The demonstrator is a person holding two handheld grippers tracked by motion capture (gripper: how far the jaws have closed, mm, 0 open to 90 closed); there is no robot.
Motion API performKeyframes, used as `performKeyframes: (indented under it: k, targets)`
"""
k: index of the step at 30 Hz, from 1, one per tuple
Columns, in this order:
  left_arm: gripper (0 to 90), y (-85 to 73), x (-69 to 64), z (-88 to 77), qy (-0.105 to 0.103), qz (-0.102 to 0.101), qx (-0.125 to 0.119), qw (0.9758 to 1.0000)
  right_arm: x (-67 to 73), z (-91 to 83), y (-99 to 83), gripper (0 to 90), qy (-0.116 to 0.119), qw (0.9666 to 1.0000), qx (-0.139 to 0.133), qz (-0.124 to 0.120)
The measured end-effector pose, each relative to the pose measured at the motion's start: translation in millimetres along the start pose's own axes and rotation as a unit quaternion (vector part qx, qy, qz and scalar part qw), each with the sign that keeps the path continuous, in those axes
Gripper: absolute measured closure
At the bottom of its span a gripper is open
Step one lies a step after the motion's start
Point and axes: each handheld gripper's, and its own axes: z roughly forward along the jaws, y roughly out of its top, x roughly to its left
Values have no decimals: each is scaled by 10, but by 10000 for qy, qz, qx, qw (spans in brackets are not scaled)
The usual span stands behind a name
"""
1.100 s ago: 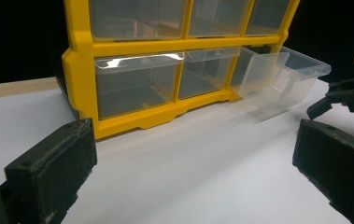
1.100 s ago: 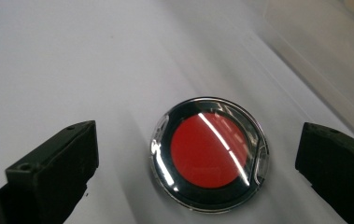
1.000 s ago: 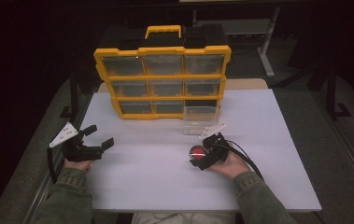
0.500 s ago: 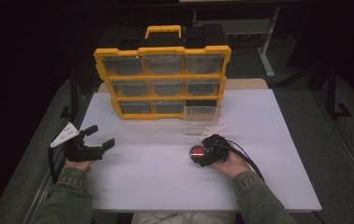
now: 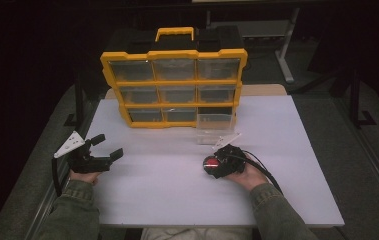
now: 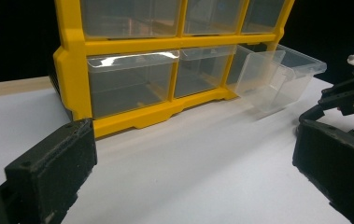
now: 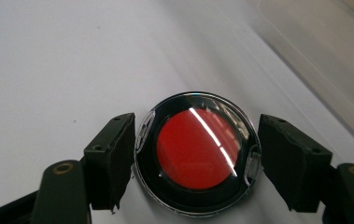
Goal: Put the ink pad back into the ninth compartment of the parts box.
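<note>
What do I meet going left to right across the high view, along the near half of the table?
Left gripper, open → bare white table → round red-centred case → right gripper, jaws just closed on that case.

A: Where's everything sitting?
B: The drawer cabinet (image 5: 173, 80) stands at the back of the tabletop (image 5: 177, 200), its lower right drawer (image 5: 216, 121) pulled out forward.
A: And the claws?
B: The right claw (image 5: 212, 164) is in front of that drawer, closed around the round disc (image 7: 197, 158) lying on the tabletop. The left claw (image 5: 108, 147) hangs near the left edge, well apart from the disc.
</note>
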Motion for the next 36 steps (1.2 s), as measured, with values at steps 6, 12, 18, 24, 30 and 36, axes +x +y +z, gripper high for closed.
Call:
performKeyframes:
  k: [6, 12, 18, 24, 30, 36]
  targets:
    - [0, -1, 4, 1, -2, -13, -5, 10000, -2, -83, 34, 286, 55, 9998, -181, 33]
    - [0, 0, -3, 5, -18, -5, -4, 10000, 2, -173, 79, 285, 103, 9994, -316, 50]
    - [0, -1, -3, 5, -9, -6, 0, 10000, -8, -263, 123, 286, 170, 9991, -390, 69]
    - [0, -2, -3, 10, -9, -8, 14, 10000, -16, -349, 163, 285, 281, 9985, -460, 113]
    - [0, -2, -8, 15, -12, -7, 20, 10000, -30, -410, 188, 285, 435, 9976, -511, 179]
    - [0, -1, -6, 15, -11, -19, 5, 10000, -30, -511, 288, 285, 464, 9975, -526, 126]
